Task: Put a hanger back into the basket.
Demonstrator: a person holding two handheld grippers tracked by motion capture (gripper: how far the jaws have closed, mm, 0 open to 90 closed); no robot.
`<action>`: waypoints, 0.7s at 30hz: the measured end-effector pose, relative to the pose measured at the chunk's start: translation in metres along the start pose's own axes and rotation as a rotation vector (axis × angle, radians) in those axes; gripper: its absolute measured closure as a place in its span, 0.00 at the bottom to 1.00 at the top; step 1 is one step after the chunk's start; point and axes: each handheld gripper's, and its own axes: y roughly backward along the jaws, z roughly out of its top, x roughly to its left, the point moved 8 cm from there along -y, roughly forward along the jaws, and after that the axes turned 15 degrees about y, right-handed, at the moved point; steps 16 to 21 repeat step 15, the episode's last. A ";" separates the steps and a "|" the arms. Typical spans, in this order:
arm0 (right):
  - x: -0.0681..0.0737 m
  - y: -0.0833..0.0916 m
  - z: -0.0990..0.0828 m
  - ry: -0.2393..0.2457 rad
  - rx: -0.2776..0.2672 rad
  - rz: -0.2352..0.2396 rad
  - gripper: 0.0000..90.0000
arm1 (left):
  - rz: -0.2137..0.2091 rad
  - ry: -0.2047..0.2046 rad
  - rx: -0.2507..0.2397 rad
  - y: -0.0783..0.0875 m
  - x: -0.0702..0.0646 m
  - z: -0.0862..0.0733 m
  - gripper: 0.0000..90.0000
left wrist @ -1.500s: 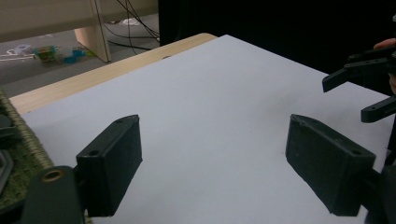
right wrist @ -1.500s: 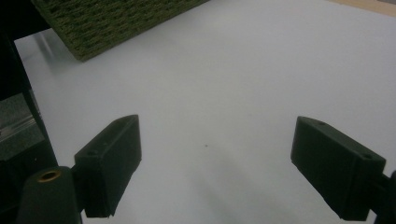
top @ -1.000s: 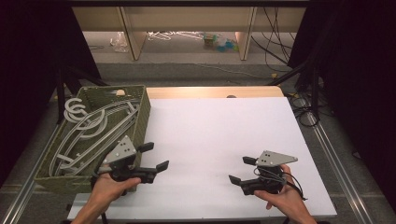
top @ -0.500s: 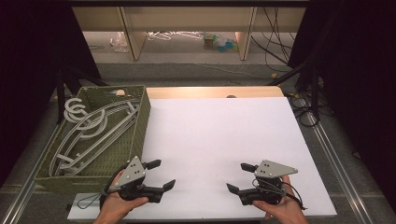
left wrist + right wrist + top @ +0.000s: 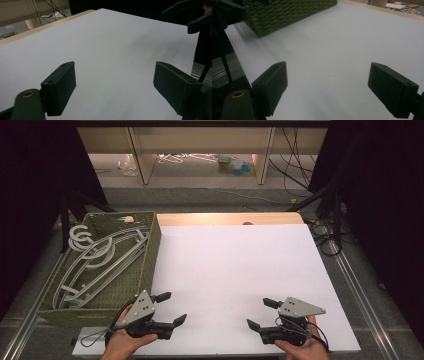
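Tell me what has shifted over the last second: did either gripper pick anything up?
No. The left gripper drew back from beside the basket toward the table's near edge, and the right gripper pulled back the same way, only slightly. Both stayed open and empty over the white table. The hangers lie in the basket as before.

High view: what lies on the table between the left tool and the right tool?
Nothing: between left tool and right tool the white tabletop is bare, as the high view shows.
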 end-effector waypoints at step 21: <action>0.001 -0.001 -0.001 -0.004 0.007 0.012 0.19 | 0.002 0.036 -0.004 0.002 0.003 0.001 0.19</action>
